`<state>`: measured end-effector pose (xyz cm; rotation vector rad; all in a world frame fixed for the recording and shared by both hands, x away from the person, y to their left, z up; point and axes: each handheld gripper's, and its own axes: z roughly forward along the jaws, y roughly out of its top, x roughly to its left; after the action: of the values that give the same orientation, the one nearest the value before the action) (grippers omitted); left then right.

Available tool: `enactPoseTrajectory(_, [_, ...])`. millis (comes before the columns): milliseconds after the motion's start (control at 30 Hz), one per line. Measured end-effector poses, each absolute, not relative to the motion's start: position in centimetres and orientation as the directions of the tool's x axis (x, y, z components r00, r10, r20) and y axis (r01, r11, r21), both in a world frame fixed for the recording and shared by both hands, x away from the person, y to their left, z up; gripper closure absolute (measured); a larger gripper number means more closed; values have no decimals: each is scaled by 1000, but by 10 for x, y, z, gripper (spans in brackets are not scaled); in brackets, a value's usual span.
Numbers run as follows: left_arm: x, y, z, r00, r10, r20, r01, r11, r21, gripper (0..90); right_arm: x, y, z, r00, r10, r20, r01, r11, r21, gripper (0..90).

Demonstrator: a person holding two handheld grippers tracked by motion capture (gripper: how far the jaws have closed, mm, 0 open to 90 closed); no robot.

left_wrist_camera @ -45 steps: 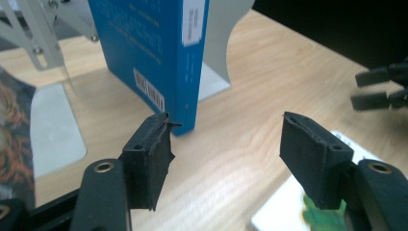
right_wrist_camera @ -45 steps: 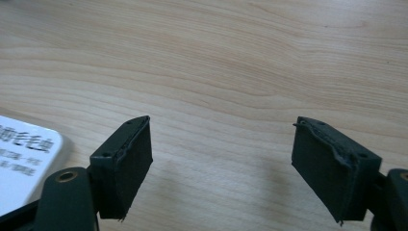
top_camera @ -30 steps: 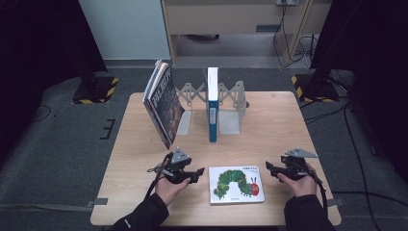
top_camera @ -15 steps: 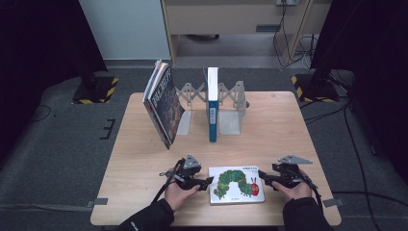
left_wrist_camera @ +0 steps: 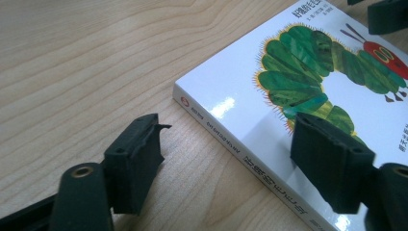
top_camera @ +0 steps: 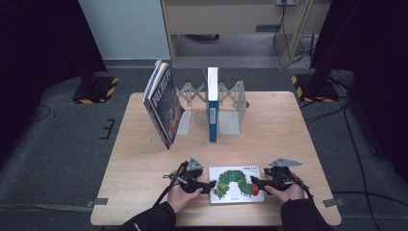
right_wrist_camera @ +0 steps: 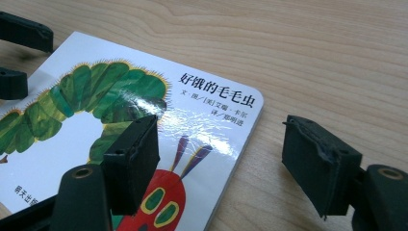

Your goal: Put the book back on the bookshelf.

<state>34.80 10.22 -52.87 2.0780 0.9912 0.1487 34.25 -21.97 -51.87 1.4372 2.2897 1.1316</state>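
Fingers apart on both sides: the left gripper straddles the spine edge of the book, one pad over the bare table at 8 o'clock, the other over the white cover at 4 o'clock, neither visibly pressing; its jaws have just been opening, with the book's edge between them. The right gripper likewise stands wide across the opposite edge, its left pad above the caterpillar's red head, its right pad out over wood (whether that pad touches the cover cannot be made out).

From the high view, the book lies flat at 6 o'clock on the table, the left gripper at its 9 o'clock, the right gripper at its 3 o'clock. Both hands are partly cut off by the frame's lower edge, sleeves fading into dark.

Farther out, at 12 o'clock, a rack holds one blue book upright; a dark book leans at its 9 o'clock, title too small to read.
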Motion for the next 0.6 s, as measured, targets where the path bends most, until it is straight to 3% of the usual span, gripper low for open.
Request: enactPoseTrajectory(600, [347,104,-536,705,676,-214,560,-346,752,168,343,-211,-526,-513,825,237,692,235,682,281])
